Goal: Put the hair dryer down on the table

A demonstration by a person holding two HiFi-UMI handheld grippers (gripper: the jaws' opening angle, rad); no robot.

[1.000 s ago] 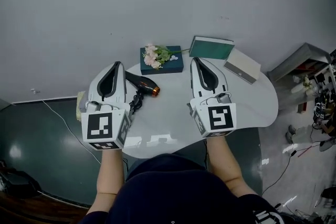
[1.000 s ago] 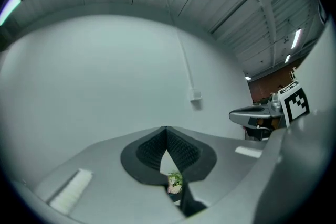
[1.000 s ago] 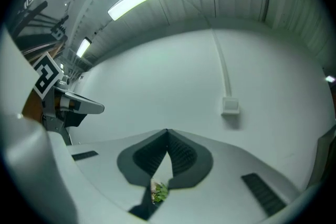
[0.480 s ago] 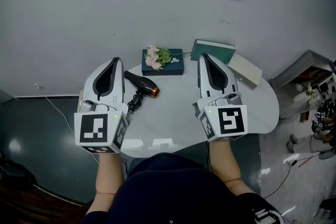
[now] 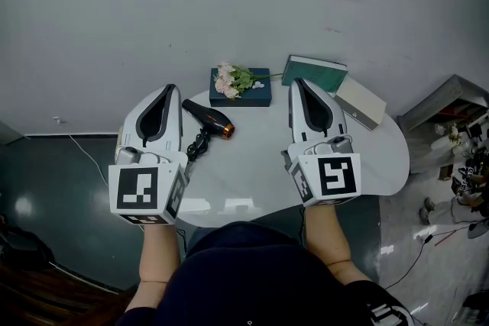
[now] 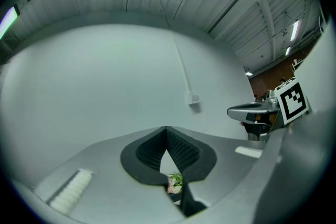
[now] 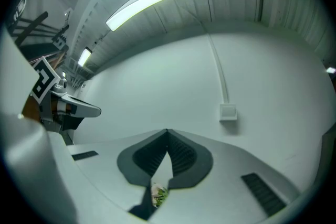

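Note:
The black hair dryer [image 5: 206, 121] with an orange nozzle lies on the white table [image 5: 252, 179], its cord [image 5: 197, 147] coiled beside it. My left gripper [image 5: 170, 89] hovers just left of it, shut and holding nothing. My right gripper [image 5: 296, 82] hovers over the table's right half, also shut and holding nothing. In the left gripper view the jaw tips [image 6: 167, 129] meet against the bare wall. The right gripper view shows the same, tips [image 7: 168, 132] together.
A teal box [image 5: 252, 97] with a small flower bunch [image 5: 229, 80] sits at the table's back edge. A green book [image 5: 315, 74] and a white box [image 5: 359, 103] lie at the back right. The dark floor surrounds the table; clutter stands at far right.
Both grippers drifted slightly outward, the left one to the left and the right one to the right. The hair dryer stayed on the table.

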